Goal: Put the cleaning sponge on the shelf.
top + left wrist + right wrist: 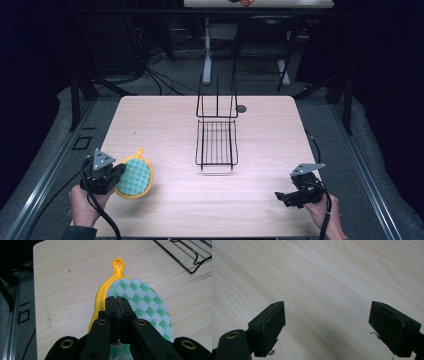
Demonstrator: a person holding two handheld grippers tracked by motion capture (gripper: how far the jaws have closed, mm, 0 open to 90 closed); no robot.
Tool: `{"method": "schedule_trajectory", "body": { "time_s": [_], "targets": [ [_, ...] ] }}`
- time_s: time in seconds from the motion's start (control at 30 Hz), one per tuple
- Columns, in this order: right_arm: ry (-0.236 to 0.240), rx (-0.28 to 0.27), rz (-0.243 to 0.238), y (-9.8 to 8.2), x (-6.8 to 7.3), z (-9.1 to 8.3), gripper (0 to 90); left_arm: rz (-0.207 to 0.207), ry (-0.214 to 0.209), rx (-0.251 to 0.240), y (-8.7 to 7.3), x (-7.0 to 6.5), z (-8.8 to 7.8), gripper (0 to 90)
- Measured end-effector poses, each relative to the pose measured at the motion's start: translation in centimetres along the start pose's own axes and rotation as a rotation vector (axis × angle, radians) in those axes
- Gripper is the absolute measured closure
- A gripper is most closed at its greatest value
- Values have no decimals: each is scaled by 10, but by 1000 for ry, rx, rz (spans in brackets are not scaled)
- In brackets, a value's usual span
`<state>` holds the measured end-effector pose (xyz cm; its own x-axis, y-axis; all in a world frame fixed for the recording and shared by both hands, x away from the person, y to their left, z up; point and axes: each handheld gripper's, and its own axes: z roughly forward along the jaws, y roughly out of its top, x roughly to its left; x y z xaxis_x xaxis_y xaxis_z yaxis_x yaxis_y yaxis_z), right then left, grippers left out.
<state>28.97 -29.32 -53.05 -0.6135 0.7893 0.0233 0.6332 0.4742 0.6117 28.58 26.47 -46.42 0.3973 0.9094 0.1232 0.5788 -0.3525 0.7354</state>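
A round pot holder point(135, 178), green-and-white checked with a yellow rim and loop, is at the table's near left. In the left gripper view the pot holder point(147, 305) runs away from me with its loop pointing far. My left gripper point(119, 173) is shut on its near edge, and its jaws point(117, 302) are pressed together over the cloth beside the yellow rim. My right gripper point(281, 196) stands open at the near right. In its own view, the right gripper point(327, 325) has only bare wood between its wide-apart jaws.
A black wire basket point(216, 142) with a tall back frame stands mid-table; its corner point(190, 257) lies beyond the pot holder. A dark round grommet point(241, 108) sits behind it. The wooden table point(165, 120) ends close to both hands. Cables and table legs lie beyond.
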Motion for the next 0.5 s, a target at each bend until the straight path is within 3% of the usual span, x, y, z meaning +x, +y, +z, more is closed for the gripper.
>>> {"method": "schedule_trajectory", "body": {
  "time_s": [0.5],
  "targets": [
    [-17, 0, 1, -1, 0, -2, 128, 32, -57, -24, 22, -8, 7, 885]
  ]
}}
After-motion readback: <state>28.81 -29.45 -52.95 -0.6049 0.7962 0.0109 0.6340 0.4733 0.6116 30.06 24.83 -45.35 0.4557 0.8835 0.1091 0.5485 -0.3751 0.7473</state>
